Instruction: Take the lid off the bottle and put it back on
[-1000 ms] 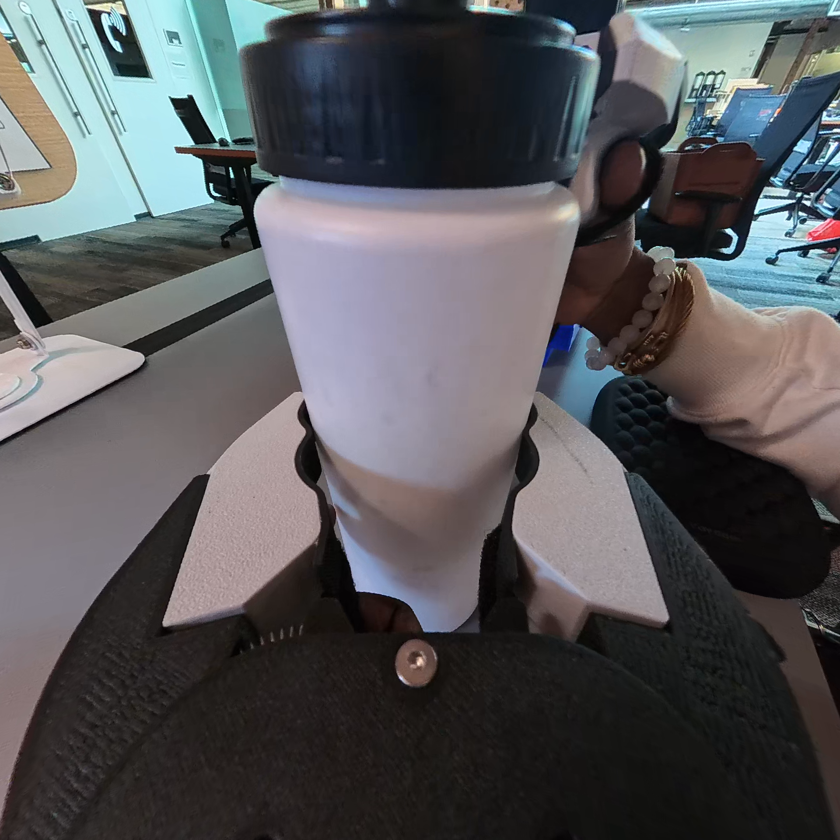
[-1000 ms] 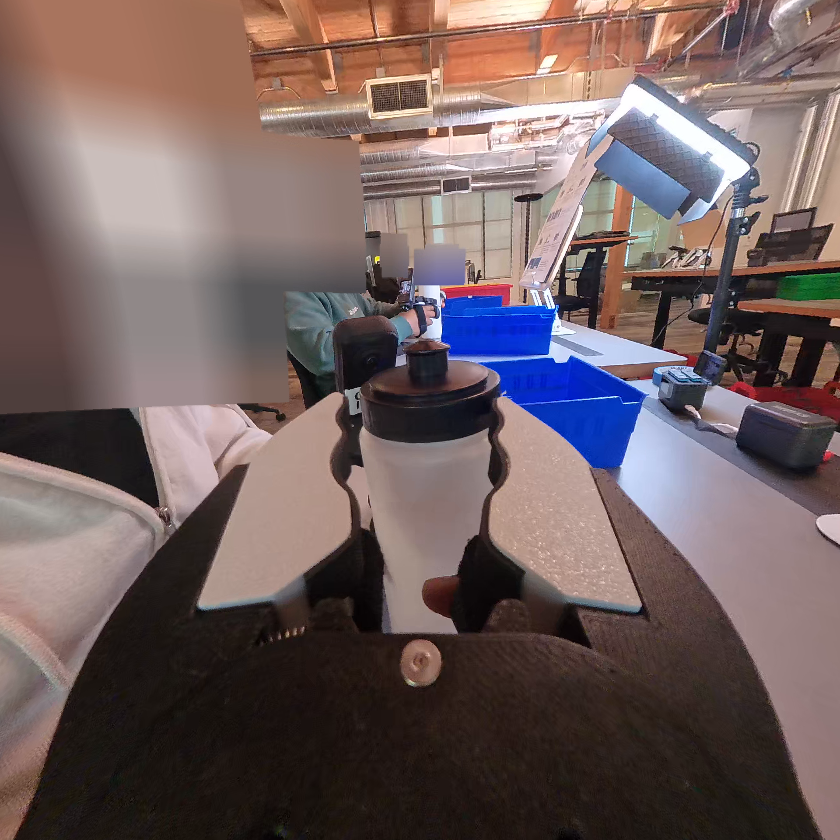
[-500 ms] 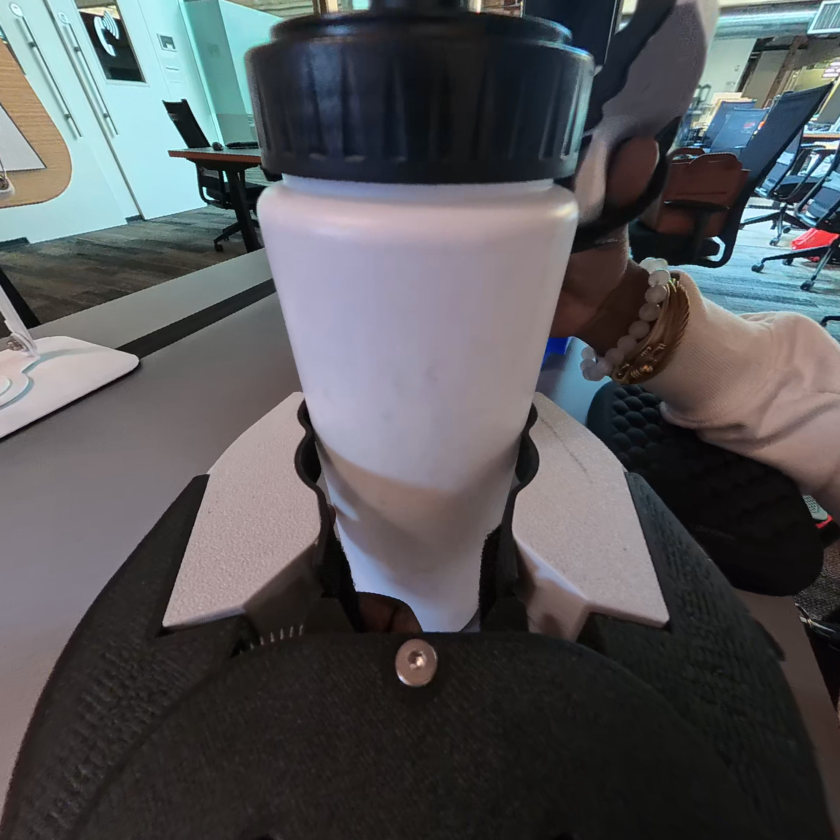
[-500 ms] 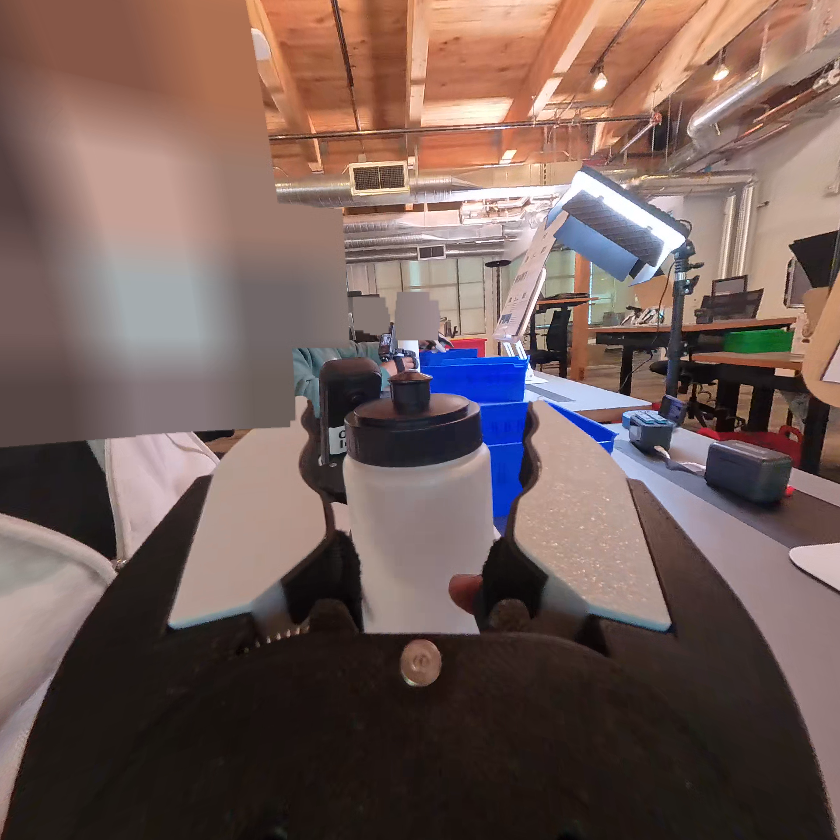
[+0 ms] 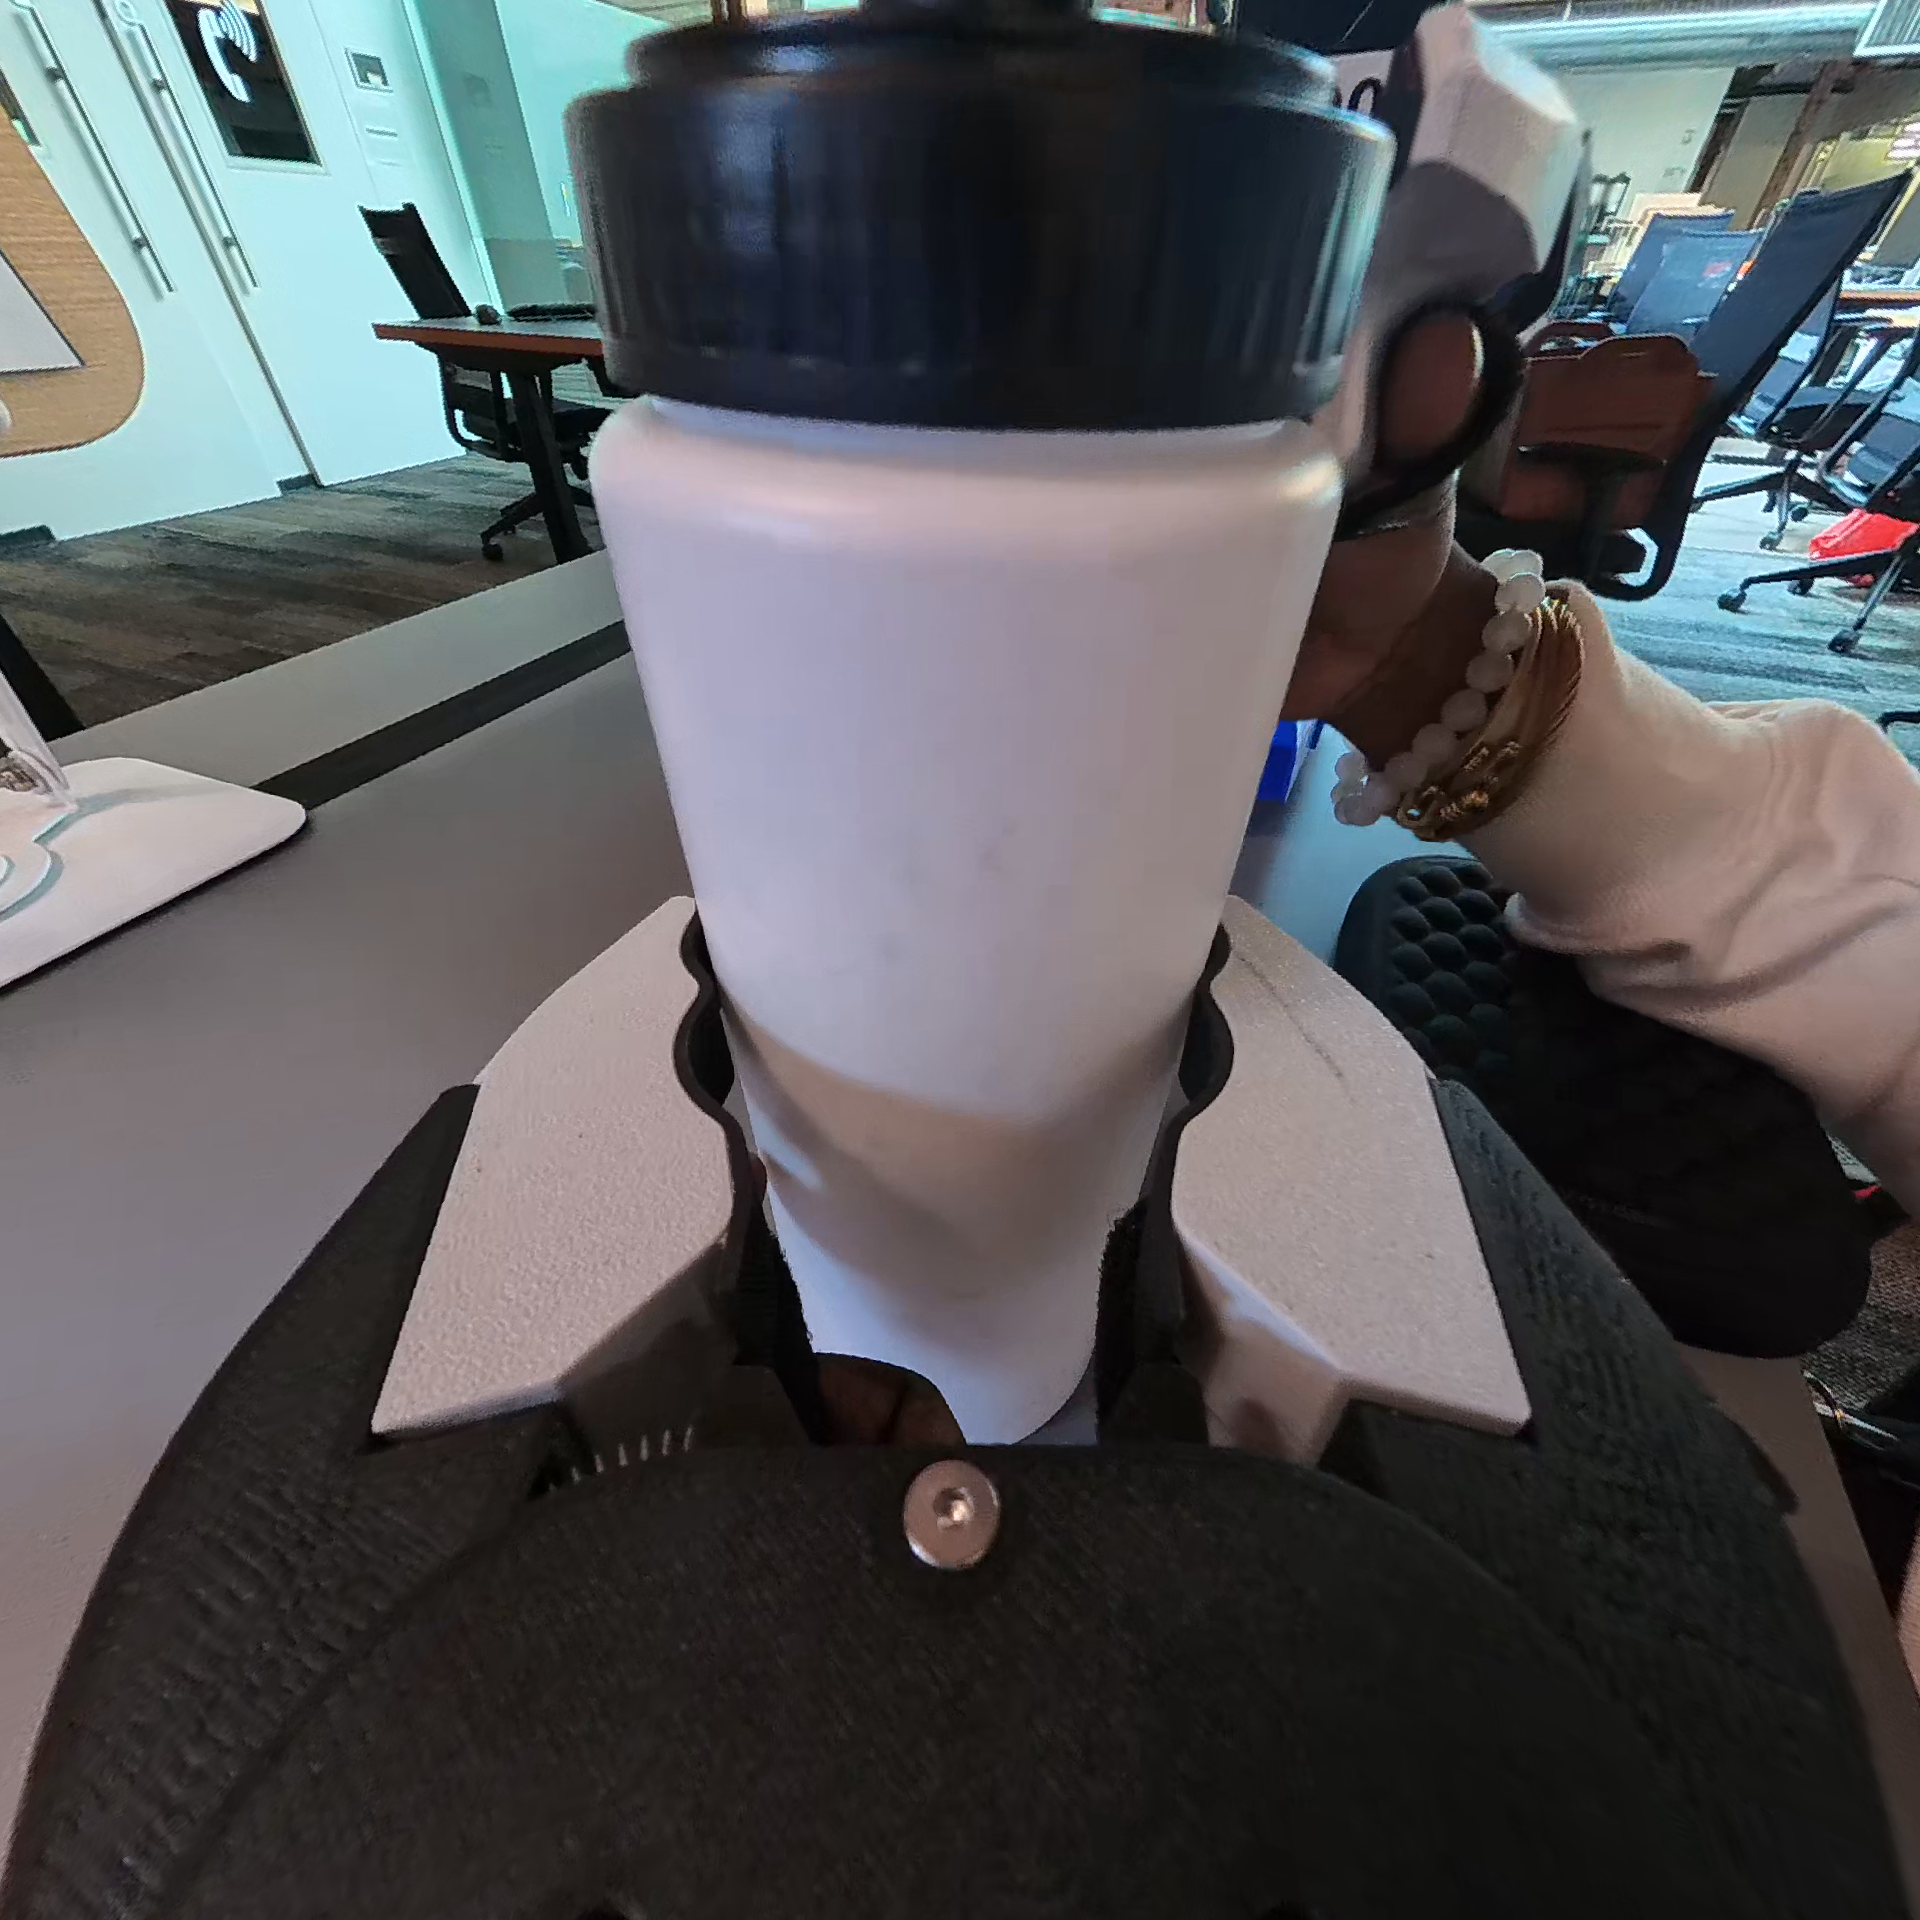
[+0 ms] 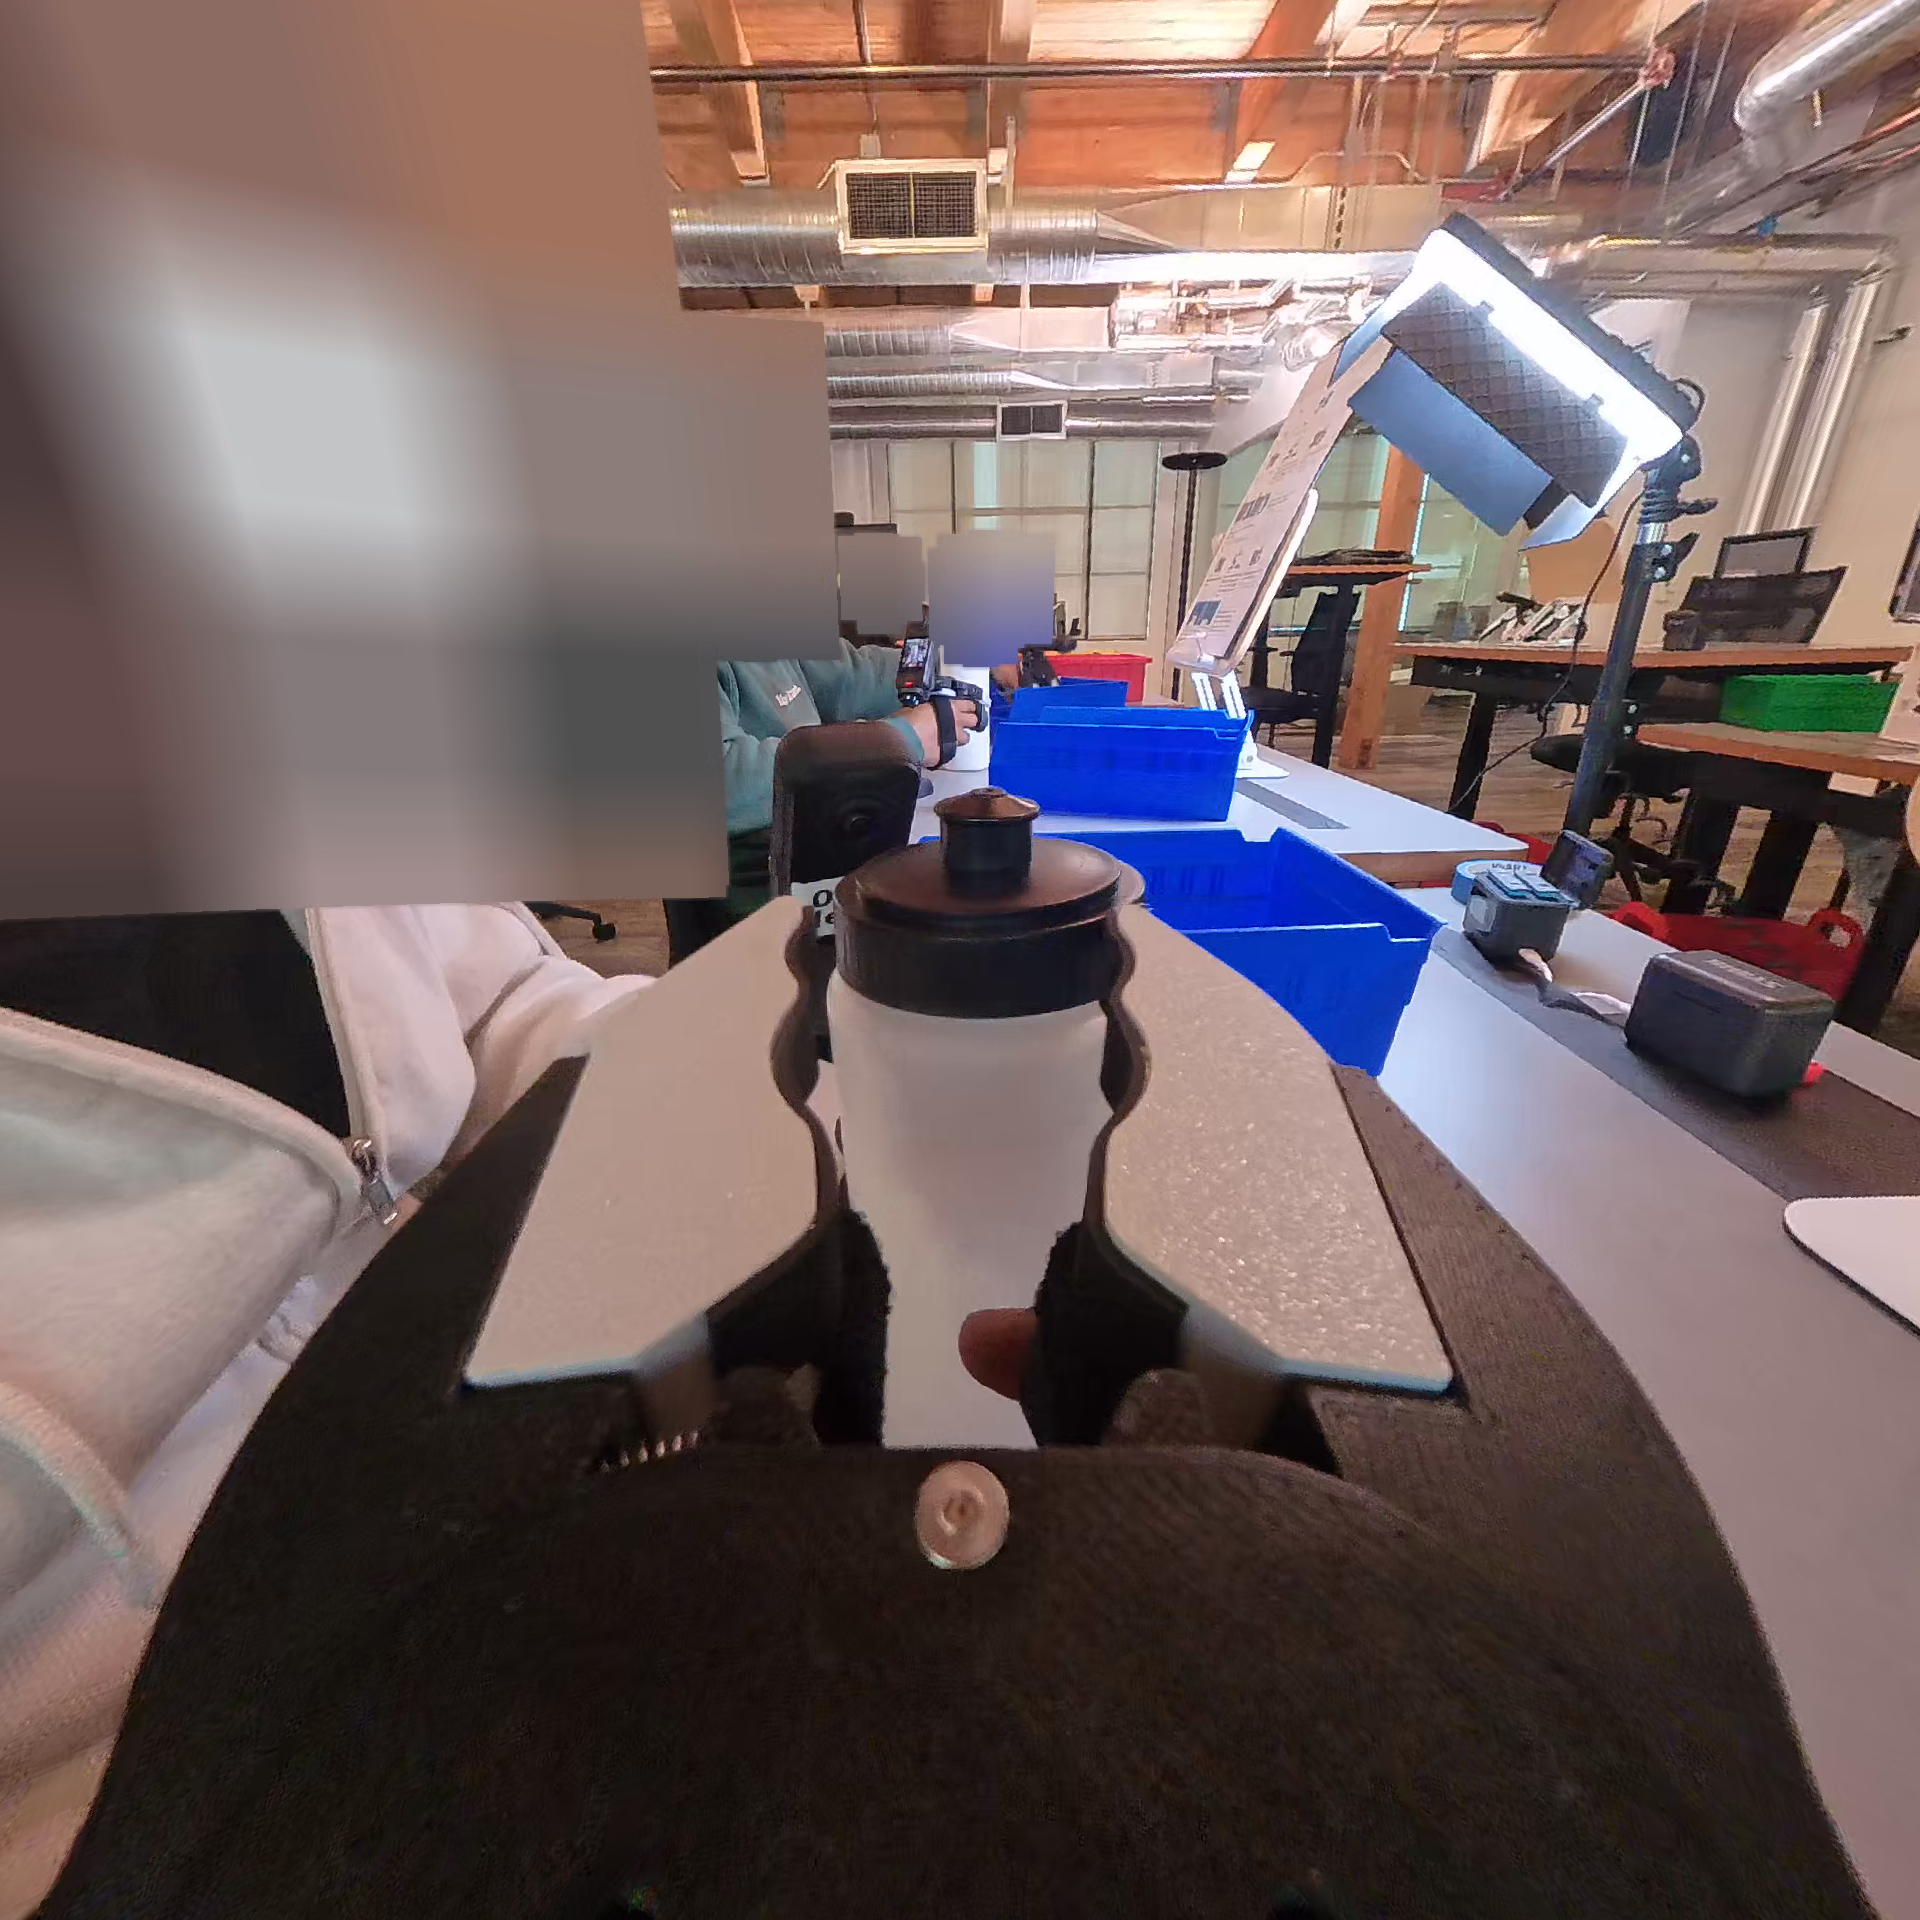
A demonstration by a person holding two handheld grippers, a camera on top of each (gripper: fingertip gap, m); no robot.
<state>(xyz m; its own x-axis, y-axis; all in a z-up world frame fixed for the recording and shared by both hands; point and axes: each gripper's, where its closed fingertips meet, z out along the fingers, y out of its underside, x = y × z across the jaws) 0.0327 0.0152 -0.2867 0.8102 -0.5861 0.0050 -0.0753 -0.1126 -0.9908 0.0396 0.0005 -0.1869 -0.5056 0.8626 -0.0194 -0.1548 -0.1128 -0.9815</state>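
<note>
A white bottle (image 5: 956, 727) with a black lid (image 5: 977, 229) stands upright between my left gripper's (image 5: 956, 935) fingers. Both pads press on the bottle's lower body. In the right wrist view the same bottle (image 6: 966, 1143) shows from the other side. My right gripper (image 6: 966, 935) is shut on the black lid (image 6: 977, 966), with its fingertips against the lid's ribbed rim. One right finger (image 5: 1475, 187) shows beside the lid in the left wrist view. The lid sits on the bottle's neck.
A grey table (image 6: 1558, 1195) lies below. Blue bins (image 6: 1299, 935) stand behind the bottle, with a grey box (image 6: 1725, 1018) to the right and a lamp panel (image 6: 1507, 384) above. A white stand base (image 5: 125, 831) lies at the left. A person's sleeve (image 5: 1714, 852) is at the right. Left tips to right tips: about 10 cm.
My right gripper gripped the lid, opened wide around it half a second ago, and has now closed on it again. The left gripper has kept its hold on the bottle.
</note>
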